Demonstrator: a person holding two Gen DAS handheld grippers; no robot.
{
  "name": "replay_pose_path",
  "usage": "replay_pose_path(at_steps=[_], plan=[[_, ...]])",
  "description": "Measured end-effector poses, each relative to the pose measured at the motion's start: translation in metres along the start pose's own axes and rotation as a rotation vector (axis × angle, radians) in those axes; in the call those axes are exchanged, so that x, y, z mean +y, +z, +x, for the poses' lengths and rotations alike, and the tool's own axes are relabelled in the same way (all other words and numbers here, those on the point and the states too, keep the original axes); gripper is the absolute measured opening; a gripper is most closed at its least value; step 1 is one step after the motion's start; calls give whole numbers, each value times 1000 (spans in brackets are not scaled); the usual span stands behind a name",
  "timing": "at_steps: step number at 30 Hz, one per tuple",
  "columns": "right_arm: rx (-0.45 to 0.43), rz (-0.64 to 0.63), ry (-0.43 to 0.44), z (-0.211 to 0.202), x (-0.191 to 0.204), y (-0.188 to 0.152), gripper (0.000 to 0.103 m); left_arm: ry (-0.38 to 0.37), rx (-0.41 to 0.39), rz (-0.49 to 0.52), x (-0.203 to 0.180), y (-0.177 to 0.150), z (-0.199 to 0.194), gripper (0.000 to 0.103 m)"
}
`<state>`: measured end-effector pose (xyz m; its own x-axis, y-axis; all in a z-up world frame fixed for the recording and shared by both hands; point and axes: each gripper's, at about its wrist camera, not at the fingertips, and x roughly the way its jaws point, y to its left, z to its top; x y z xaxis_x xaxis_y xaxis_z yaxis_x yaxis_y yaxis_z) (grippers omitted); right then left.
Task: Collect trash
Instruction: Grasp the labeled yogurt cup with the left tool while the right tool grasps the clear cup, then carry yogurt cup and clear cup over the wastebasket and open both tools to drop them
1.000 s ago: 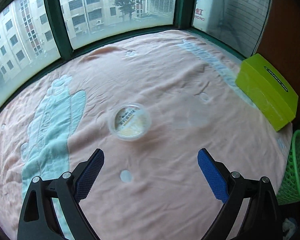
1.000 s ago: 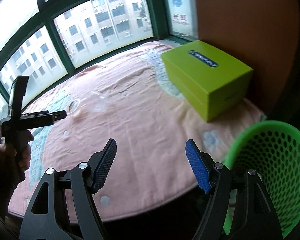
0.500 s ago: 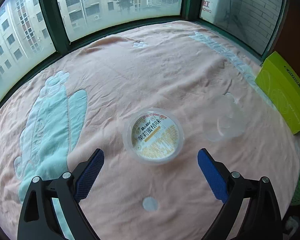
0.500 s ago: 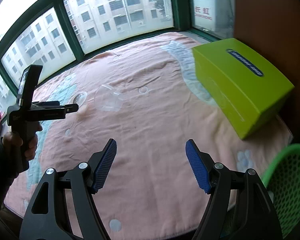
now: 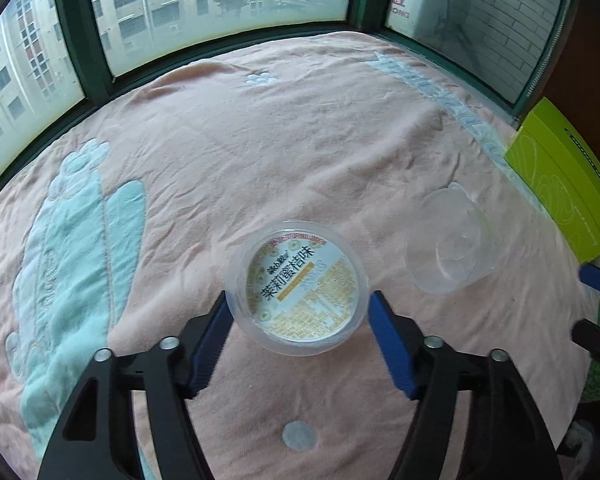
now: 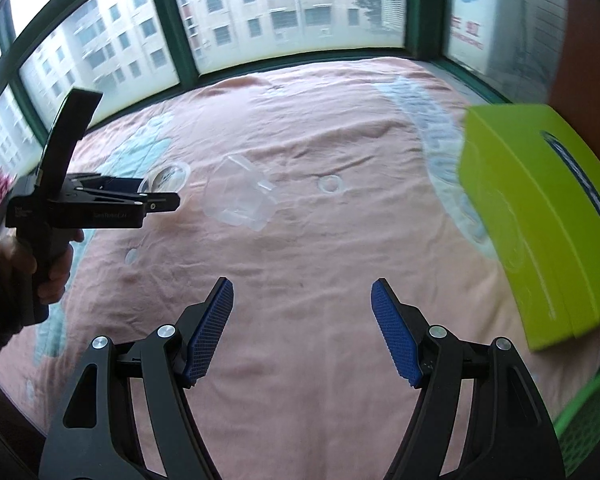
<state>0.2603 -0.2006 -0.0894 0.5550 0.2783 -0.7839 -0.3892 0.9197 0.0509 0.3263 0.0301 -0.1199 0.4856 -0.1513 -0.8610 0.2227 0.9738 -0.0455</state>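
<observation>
Round clear plastic tub (image 5: 298,286), sealed by a yellow-and-white printed lid, upright on the pink bedspread (image 5: 300,120). Just beside it, toward the green box, an empty clear plastic cup (image 5: 450,250), tipped on its side, mouth facing partly upward; apart, not touching.

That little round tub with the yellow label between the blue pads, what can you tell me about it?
The tub is a shallow, round, clear plastic cup sealed by a white and yellow printed lid with Chinese writing. It sits upright on the pink blanket, and the left claw has just been closing, its blue pads now at its rim on both sides.
</observation>
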Motion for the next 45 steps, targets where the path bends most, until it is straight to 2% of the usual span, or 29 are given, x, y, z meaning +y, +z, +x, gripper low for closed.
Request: replay_pose_path(at_steps=[12, 22, 24, 29, 32, 35, 38, 45], plan=[[36, -160, 94, 47, 22, 34, 74, -13, -28, -36, 15, -4, -19, 64], [68, -336, 99, 85, 40, 57, 78, -5, -32, -80, 35, -9, -27, 64], [87, -367, 112, 90, 42, 59, 81, -7, -32, -85, 37, -9, -26, 64], [104, -453, 100, 104, 52, 60, 82, -12, -26, -93, 38, -11, -25, 64], [101, -447, 103, 108, 55, 61, 81, -12, -26, -96, 38, -11, -25, 64], [104, -437, 91, 111, 56, 61, 71, -10, -23, -97, 38, -12, -25, 64], [85, -420, 86, 106, 56, 59, 70, -10, -23, -98, 38, -13, -26, 64], [56, -288, 89, 77, 49, 49, 70, -24, -35, -102, 30, -18, -37, 64]])
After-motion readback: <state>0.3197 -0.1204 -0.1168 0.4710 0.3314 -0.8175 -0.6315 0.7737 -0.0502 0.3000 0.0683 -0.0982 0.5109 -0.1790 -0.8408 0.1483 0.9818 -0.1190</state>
